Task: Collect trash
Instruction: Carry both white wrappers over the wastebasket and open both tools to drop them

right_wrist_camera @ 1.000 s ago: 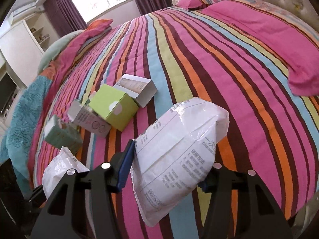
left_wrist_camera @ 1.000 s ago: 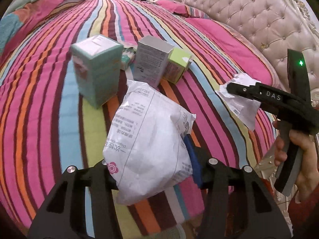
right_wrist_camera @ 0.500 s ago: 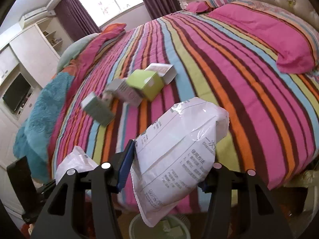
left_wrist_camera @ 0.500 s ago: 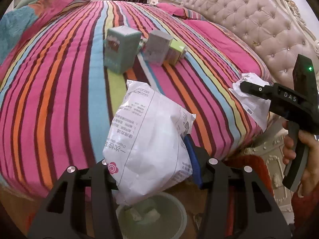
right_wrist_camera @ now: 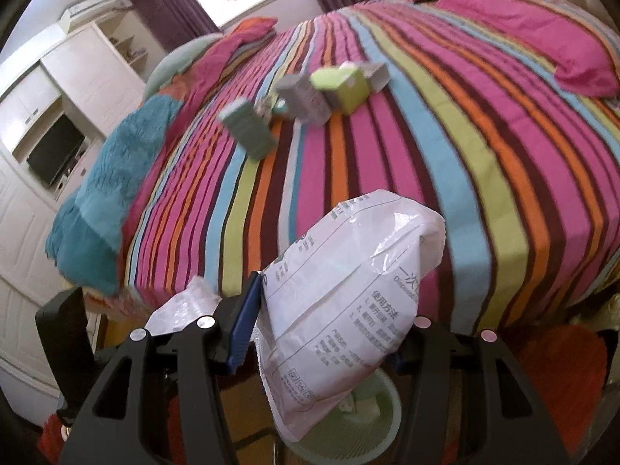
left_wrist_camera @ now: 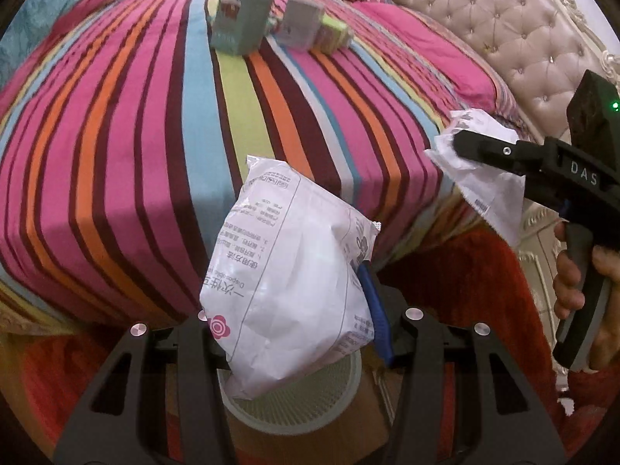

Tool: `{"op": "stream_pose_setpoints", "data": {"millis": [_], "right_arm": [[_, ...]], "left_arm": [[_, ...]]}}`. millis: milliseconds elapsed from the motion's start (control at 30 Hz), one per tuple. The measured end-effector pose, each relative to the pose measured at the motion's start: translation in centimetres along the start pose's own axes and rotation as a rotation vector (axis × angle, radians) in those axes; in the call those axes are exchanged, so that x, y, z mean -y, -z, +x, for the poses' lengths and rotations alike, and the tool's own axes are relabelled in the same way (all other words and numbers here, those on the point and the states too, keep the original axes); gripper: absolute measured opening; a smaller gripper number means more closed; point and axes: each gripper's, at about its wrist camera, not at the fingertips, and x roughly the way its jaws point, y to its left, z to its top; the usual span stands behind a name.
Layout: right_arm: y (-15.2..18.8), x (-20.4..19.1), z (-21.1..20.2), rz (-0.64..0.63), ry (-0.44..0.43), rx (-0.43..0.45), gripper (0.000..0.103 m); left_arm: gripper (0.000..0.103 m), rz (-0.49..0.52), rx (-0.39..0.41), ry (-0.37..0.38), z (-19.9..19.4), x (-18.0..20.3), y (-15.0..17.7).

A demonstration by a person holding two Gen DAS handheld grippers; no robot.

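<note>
My left gripper is shut on a white printed plastic packet, which hangs just above the round pale bin on the floor by the bed's edge. To its right, my right gripper holds a second white packet. In the right wrist view my right gripper is shut on that packet over the same bin, and the left gripper's packet shows at lower left. A teal box, a grey box and a green box stand on the striped bed.
The striped bedspread drops off just ahead of both grippers. A red rug covers the floor by the bin. A tufted headboard is at the right. White cabinets with a TV and a teal blanket lie left.
Both grippers have drawn back off the bed's edge with their packets. The boxes are farther away, and the bin has come into view beneath the packets.
</note>
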Motion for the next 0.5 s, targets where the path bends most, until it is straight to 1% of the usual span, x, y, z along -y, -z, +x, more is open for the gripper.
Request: {"op": "stream_pose_setpoints", "data": {"millis": [67, 167, 300, 500], "right_arm": [[1.3, -0.4, 0.9, -0.015, 0.013, -0.038, 0.052], [3.3, -0.5, 2.6, 0.002, 0.011, -0.107, 0.052], [5.5, -0.5, 4.6, 0.023, 0.016, -0.201, 0.052], [7.1, 0.4, 7.3, 0.072, 0.037, -0.321, 0.051]], "left_arm": [[0.050, 0.022, -0.036, -0.010, 0.7, 0.5, 1.0], [0.050, 0.038, -0.091, -0.011, 2.1, 1.2, 2.3], [0.050, 0.050, -0.152, -0.011, 3.5, 1.4, 3.1], [0.050, 0.015, -0.262, -0.022, 5.7, 0.7, 4.1]]}}
